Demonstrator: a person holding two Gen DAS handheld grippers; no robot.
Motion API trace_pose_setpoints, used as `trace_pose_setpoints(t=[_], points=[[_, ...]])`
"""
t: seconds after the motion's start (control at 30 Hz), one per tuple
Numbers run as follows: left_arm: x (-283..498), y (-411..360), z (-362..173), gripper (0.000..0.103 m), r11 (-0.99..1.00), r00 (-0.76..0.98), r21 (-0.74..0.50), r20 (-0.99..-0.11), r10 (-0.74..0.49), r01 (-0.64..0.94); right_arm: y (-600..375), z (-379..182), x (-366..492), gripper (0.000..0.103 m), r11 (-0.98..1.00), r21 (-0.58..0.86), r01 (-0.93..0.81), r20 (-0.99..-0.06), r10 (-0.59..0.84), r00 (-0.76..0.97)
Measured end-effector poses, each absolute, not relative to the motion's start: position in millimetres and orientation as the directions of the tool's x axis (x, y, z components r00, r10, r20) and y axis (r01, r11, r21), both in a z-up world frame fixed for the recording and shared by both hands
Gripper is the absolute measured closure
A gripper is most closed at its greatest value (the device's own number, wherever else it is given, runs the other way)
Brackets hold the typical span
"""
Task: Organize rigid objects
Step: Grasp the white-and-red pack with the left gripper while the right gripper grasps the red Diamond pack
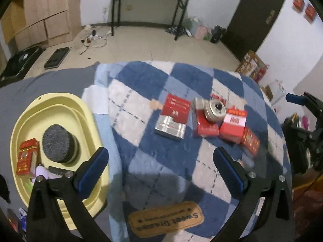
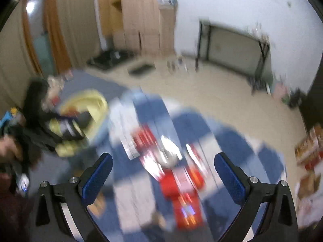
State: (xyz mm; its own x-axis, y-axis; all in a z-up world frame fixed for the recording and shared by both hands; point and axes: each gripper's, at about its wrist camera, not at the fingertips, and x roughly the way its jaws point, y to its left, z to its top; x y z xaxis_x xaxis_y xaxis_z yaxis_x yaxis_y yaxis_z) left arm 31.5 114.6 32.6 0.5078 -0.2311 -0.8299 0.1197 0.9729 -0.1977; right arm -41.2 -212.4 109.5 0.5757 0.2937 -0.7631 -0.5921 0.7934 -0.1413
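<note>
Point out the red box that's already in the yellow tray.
The red box beside the grey round pad, inside the yellow tray; the other red boxes lie on the checkered blanket.

Blue-and-white checked blanket (image 1: 153,84), red boxes (image 1: 232,125), yellow tray (image 1: 26,117).

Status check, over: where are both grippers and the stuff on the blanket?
Left gripper open, empty. Right gripper open, empty. Red boxes and metal piece on blanket; tray partly filled. Nothing blocking.

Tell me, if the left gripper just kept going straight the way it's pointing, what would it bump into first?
Probably the red and silver box lying on the checkered blanket. The open left gripper has nothing between its fingers, though depth is hard to judge.
</note>
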Motion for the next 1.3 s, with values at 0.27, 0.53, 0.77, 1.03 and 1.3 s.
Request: trace_pose_setpoints(t=[0.27,0.53,0.77,1.03,1.3], points=[[42.3,93.0,6.2,0.0,0.976,0.401,-0.202,-0.89,-0.218,0.084,-294.4,63.6,-74.3,0.0,0.852,-0.025,-0.524,-0.773,0.315,0.55],[58.8,60.2,-11.3,0.0,0.977,0.388,-0.162,-0.899,-0.203,0.135,-310.6,26.4,-57.4,0.0,0.846,0.001,-0.533,-0.839,0.291,0.46],[79.0,56.7,-29.5,0.0,0.96,0.422,-0.017,-0.896,-0.139,0.279,-280.2,4.2,-32.4,0.0,0.806,0.014,-0.592,-0.827,0.342,0.446],[100.9,35.2,-49.7,0.001,0.936,0.444,0.052,-0.888,-0.116,0.348,-248.8,-30.0,-1.8,0.0,0.783,-0.031,-0.621,-0.864,0.292,0.411],[112.7,38.0,-71.8,0.001,0.938,0.417,0.031,-0.9,-0.124,0.346,-239.8,-51.1,19.9,0.0,0.807,-0.013,-0.591,-0.874,0.278,0.399]])
